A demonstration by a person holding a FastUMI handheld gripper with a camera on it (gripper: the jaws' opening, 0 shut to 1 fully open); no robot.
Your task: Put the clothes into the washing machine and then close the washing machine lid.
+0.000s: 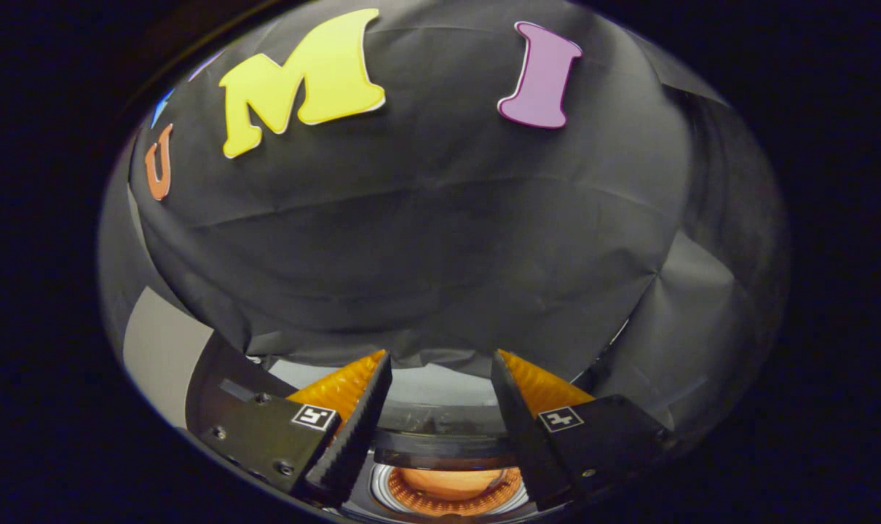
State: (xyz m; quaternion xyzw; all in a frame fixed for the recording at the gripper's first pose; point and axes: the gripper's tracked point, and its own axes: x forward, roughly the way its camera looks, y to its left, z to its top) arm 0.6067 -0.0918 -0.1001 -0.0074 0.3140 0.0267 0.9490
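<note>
Claw spread wide, holding nothing, above the washing machine; its open drum shows orange clothes inside. Loading looks done; next, reach for the lid.

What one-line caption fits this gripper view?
Open gripper raised before the booth's black cloth wall, nothing between its fingers, with the washing machine drum opening below.

Hanging over the washing machine, with the gripper held above it and the jaws standing apart, gripping nothing. Showing between and below the jaws, the machine's drum opening, with something lying inside. Rising behind the machine, the booth wall.
</note>
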